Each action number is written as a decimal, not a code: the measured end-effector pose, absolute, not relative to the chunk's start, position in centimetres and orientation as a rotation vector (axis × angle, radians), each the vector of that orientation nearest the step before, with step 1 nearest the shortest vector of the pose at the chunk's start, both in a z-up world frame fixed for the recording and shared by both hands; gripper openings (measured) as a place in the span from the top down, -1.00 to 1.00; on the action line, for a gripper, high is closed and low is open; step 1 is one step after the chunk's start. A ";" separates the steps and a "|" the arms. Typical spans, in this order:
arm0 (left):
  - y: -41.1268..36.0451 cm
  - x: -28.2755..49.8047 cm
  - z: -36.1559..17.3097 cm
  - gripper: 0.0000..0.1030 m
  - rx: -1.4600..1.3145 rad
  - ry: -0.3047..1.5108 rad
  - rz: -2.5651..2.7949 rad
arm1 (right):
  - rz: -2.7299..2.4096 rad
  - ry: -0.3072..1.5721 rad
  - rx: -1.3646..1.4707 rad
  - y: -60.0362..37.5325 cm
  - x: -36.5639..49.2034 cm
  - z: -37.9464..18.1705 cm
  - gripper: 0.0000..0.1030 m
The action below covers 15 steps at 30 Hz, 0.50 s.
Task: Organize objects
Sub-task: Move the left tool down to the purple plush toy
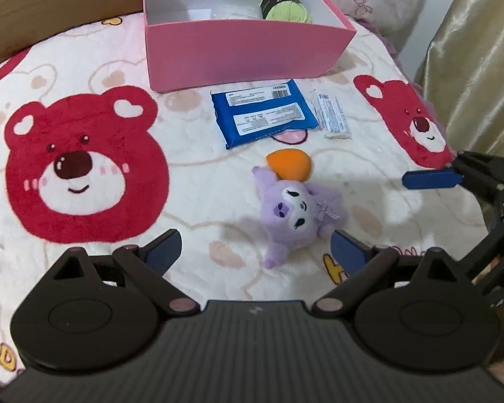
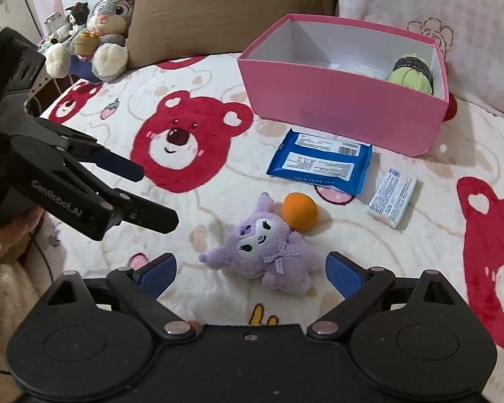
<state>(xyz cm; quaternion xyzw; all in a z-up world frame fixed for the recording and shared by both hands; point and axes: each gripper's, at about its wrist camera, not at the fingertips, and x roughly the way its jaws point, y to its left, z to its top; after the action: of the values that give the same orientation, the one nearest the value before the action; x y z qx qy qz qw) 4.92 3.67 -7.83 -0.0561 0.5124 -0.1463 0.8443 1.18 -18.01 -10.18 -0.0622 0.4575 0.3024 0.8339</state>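
Both grippers hang above the blanket point(image 1: 191, 154), spread wide, nothing between the fingers. The left gripper point(image 1: 257, 252) and the right gripper point(image 2: 250, 268) both frame the plush point(image 2: 268, 252), so it looks like the next pick, though I can't tell which side takes it.

The box point(image 1: 245, 53) sits at the far edge with its open top up, clearly the drop target. Already inside: a green yarn ball point(image 1: 285, 5) against the right wall, plus something pale and crinkly beside it that I can't identify.

Still loose on the blanket:
- plush, lying on its back, nearest the grippers
- orange sponge point(image 2: 299, 211), touching the plush's head
- blue wipes pack point(image 2: 319, 164), flat, label side up, just in front of the box
- small white packet point(image 2: 393, 196), just right of the pack

Judgement: task is early to mid, two items in and four out. The sponge against the plush is the risk, since a grab could knock it rolling. Fingers are spread wider than the plush, so a straight descent should clear it.
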 end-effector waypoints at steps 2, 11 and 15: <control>3.4 4.6 -8.3 -0.86 -0.110 1.049 -0.319 | 0.630 0.953 -0.135 -17.8 1.0 -11.4 -0.86; 3.4 4.9 -11.4 -0.83 -0.212 1.001 -0.346 | 0.587 0.922 -0.075 -17.3 1.0 -15.6 -0.77; 3.2 4.8 -13.0 -0.65 -0.243 0.991 -0.358 | 0.578 0.914 -0.093 -16.6 1.2 -17.3 -0.77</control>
<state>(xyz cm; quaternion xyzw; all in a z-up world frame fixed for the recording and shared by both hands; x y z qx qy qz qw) 4.78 3.15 -13.03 -0.1156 0.4717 -0.1703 0.8574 1.23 -16.63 -17.33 -0.0442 0.4350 0.2752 0.8562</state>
